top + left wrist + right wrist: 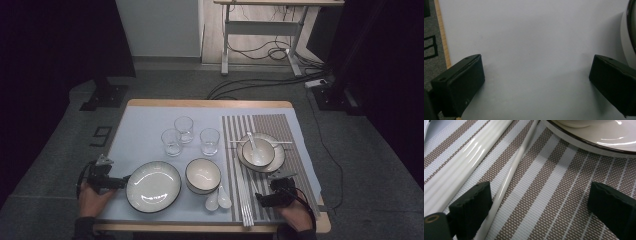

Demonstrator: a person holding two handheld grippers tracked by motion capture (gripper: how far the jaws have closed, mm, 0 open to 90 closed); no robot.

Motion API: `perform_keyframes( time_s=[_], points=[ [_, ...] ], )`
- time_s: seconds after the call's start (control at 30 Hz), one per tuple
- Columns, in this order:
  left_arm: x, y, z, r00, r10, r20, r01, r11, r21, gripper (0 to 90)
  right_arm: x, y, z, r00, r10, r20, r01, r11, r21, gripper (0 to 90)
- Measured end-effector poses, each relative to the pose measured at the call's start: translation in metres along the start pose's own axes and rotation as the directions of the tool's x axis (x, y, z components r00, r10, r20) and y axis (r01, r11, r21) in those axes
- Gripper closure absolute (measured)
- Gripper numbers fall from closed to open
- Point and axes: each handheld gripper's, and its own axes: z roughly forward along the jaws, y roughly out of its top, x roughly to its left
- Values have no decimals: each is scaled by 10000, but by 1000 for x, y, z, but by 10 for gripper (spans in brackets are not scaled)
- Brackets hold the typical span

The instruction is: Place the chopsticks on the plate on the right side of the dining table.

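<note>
The right hand-held gripper (261, 199) sits at the lower right of the high view, over the striped placemat (290, 125), with its jaws standing wide apart and nothing clamped between them. In the right gripper view a single white chopstick (506, 180) runs diagonally from the top centre down to the lower left, passing just beside the inner face of the left-hand jaw; whether it touches that jaw is hard to tell at this angle. To the upper left of it lie more white chopsticks (461, 167), side by side on the mat. The dark-rimmed plate (594, 142) crosses the upper right corner of that view, and in the high view it carries a small bowl (258, 150) with a spoon (251, 140) resting in it.

The left hand-held gripper (122, 181) lies at the lower left of the high view, its jaws open wide and empty, pointing at the rim of the large plate (153, 186). In the left gripper view only bare pale table (529, 37) lies between the jaws, with the plate's edge at the far right.

Near the middle of the high view stand three glasses (184, 129), a bowl (203, 175) and two white spoons (218, 200).
</note>
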Motion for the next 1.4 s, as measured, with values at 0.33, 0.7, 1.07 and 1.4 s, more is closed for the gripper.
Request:
perform_keyframes(
  time_s=[0.33,0.7,1.07,1.4],
  points=[
    [0,0,0,10000,-1,-4,1,10000,-1,0,-12,-5,-7,9996,245,148,-246,9997,40,131],
    [0,0,0,10000,2,-4,-2,10000,2,0,-25,-11,-13,9979,519,388,-522,9986,70,150],
    [0,0,0,10000,1,-4,-1,10000,2,0,-36,-14,-20,9955,689,647,-717,9966,416,176],
    [0,0,0,10000,1,-5,-1,10000,-1,0,-49,-19,-28,9934,808,815,-864,9939,680,196]
  ],
)
